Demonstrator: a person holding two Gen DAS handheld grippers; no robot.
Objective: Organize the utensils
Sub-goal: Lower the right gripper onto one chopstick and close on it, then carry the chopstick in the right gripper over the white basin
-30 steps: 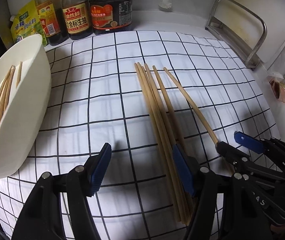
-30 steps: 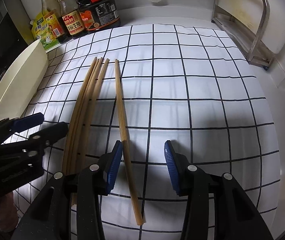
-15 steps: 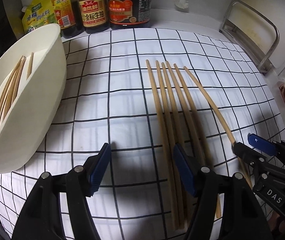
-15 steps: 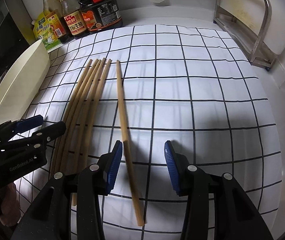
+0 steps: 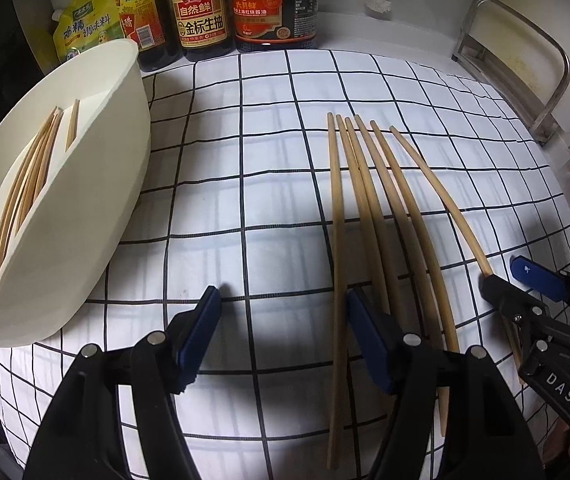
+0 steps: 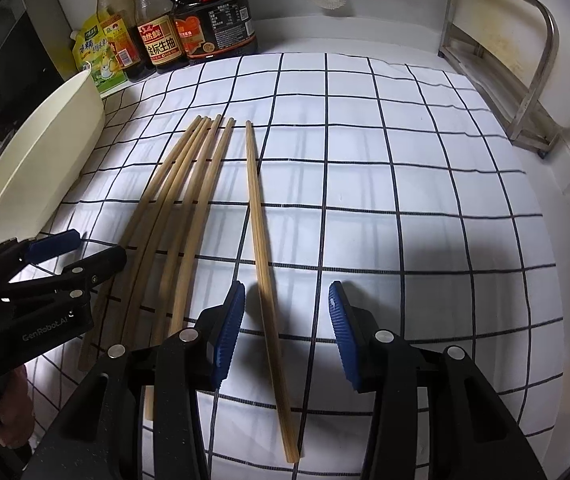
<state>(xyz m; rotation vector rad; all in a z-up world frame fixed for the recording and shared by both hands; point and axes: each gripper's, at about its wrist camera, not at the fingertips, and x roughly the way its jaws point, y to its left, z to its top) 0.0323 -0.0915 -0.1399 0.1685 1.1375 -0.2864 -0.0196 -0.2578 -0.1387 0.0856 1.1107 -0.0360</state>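
Six bamboo chopsticks (image 5: pixel 369 208) lay on the checked tabletop (image 5: pixel 245 184). The left gripper (image 5: pixel 281 336) and right gripper (image 6: pixel 287 332) hovered, jaws apart, gripping nothing.

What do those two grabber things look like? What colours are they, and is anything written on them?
Both are black plastic tongs with two long jaws. The left gripper and right gripper have blue ribbed pads inside the jaws and round silver screws. White letters read "GenRobot.AI" on the left one and "DAS" on the right. No cables or sleeves show.
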